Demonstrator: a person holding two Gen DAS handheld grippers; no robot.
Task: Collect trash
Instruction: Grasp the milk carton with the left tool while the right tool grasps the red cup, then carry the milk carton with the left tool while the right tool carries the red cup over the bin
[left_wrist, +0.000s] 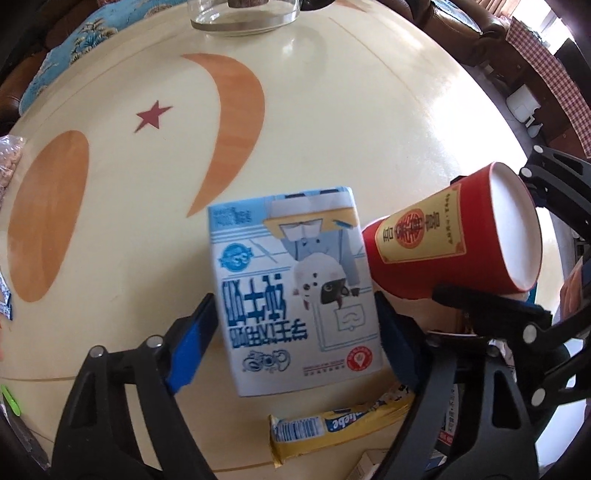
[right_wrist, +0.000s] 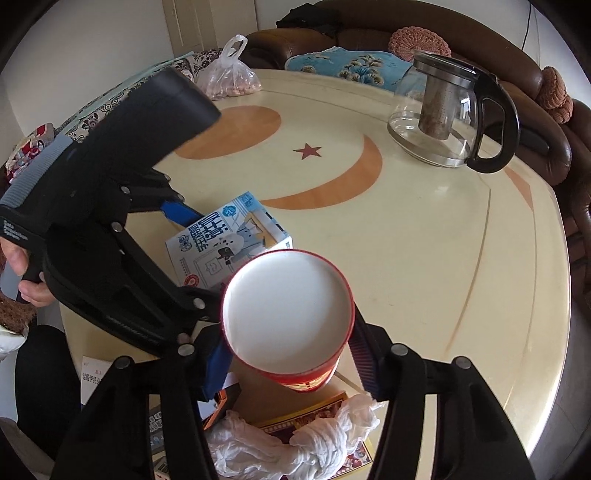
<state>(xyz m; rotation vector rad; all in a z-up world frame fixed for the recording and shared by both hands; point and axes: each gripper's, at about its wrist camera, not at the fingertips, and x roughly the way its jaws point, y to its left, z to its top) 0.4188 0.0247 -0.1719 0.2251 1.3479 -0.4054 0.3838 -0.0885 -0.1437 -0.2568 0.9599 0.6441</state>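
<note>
A blue-and-white milk carton (left_wrist: 295, 288) lies label-up on the cream table (left_wrist: 140, 236). My left gripper (left_wrist: 295, 301) has a blue pad against each long side of it. To the carton's right, a red paper cup (left_wrist: 443, 243) is tipped on its side, showing its white inside. My right gripper (right_wrist: 289, 332) is shut on the cup (right_wrist: 284, 306), with a pad on either side just under the rim. In the right wrist view the carton (right_wrist: 225, 251) sits just beyond the cup, under the left gripper's body, which a hand (right_wrist: 26, 280) holds.
A glass teapot (right_wrist: 443, 122) stands at the table's far right. A plastic bag of nuts (right_wrist: 229, 74) sits at the far left edge. A yellow wrapper (left_wrist: 332, 424), crumpled white plastic (right_wrist: 295, 443) and printed boxes lie by the near edge. A brown sofa (right_wrist: 554, 155) curves behind.
</note>
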